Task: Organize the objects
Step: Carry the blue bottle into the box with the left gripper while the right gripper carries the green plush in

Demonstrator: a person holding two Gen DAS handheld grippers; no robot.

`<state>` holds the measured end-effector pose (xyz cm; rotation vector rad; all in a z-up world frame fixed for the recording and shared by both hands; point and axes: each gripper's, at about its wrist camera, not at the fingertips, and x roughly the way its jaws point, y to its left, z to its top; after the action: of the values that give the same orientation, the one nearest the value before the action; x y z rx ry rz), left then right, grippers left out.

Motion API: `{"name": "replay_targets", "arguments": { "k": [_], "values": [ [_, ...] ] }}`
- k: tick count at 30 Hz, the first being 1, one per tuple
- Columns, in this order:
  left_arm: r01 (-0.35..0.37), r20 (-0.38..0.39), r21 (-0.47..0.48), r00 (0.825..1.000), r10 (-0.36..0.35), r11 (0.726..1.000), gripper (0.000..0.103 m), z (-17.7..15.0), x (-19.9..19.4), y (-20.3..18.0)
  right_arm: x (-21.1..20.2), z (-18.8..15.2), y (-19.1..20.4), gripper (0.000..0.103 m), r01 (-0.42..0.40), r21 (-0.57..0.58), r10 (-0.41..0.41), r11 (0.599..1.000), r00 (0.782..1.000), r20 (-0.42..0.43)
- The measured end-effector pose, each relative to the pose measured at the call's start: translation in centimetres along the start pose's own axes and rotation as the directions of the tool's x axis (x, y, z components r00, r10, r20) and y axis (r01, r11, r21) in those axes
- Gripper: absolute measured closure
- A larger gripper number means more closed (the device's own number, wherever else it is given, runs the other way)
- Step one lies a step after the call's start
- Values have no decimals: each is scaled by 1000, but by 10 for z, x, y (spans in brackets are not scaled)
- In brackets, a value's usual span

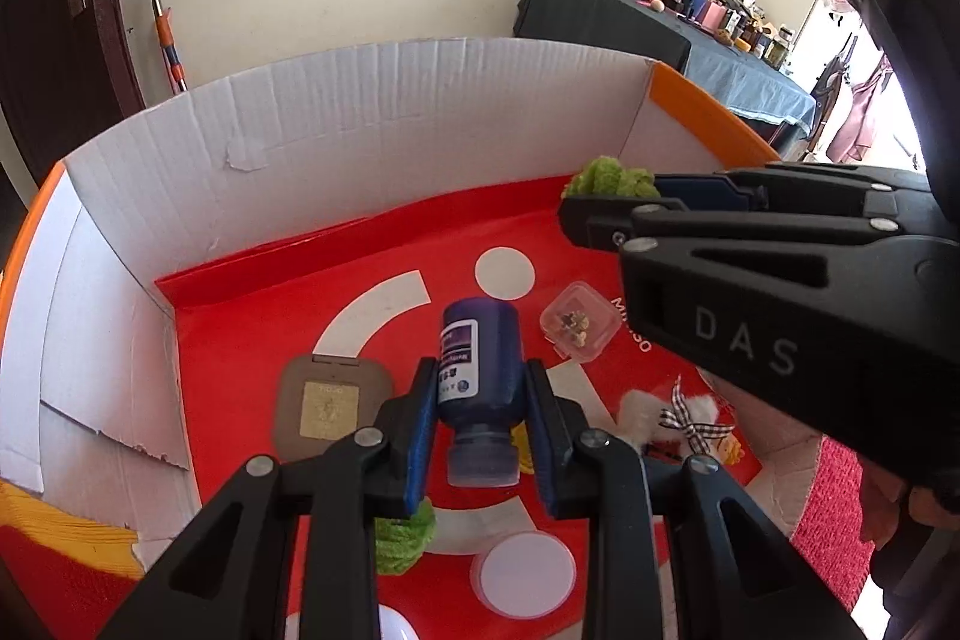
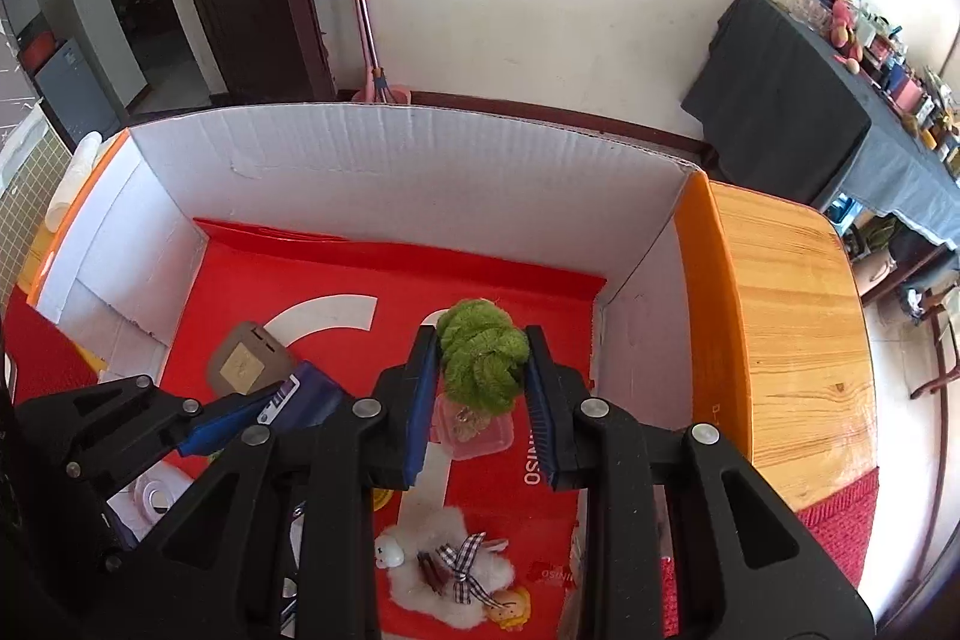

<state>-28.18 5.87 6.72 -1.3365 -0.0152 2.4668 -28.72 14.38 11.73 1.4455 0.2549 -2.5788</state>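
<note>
Left tool [image 1: 480, 394] grips blue bottle [image 1: 477, 370] over red "MINISO" sheet [image 2: 528, 466].

The white cardboard wall [image 2: 390, 160] is closing off the upper frame. Below it, bare red floor [image 2: 480, 274] is lying open. Toward the bottom, a brown compact [image 1: 333, 403], clear case [image 1: 577, 322] and fluffy toy [image 2: 447, 574] are crowding the passage.

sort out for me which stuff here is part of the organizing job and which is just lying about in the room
Part of the job:
- blue bottle, held in the left hand-held gripper
- green yarn ball, held in the right hand-held gripper
- cardboard box
- clear plastic case, brown compact, white plush toy

Lying about:
- mop
- cluttered side table
</note>
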Motion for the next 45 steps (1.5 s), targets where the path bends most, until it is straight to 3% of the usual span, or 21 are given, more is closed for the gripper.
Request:
{"name": "replay_targets", "arguments": {
  "k": [21, 26, 45],
  "values": [
    [13, -77, -98, 997, -20, 995, 74, 10, 32, 16, 45, 9, -9, 77, -25, 89, 36, 996, 991, -129],
    [42, -77, -126, 996, -51, 991, 74, 6, 33, 21, 47, 8, -12, 77, -28, 93, 40, 995, 990, -135],
    [-3, -77, -96, 997, -4, 995, 74, -5, 23, 14, 42, -2, -21, 76, -28, 96, 41, 995, 989, -140]
  ]
}}
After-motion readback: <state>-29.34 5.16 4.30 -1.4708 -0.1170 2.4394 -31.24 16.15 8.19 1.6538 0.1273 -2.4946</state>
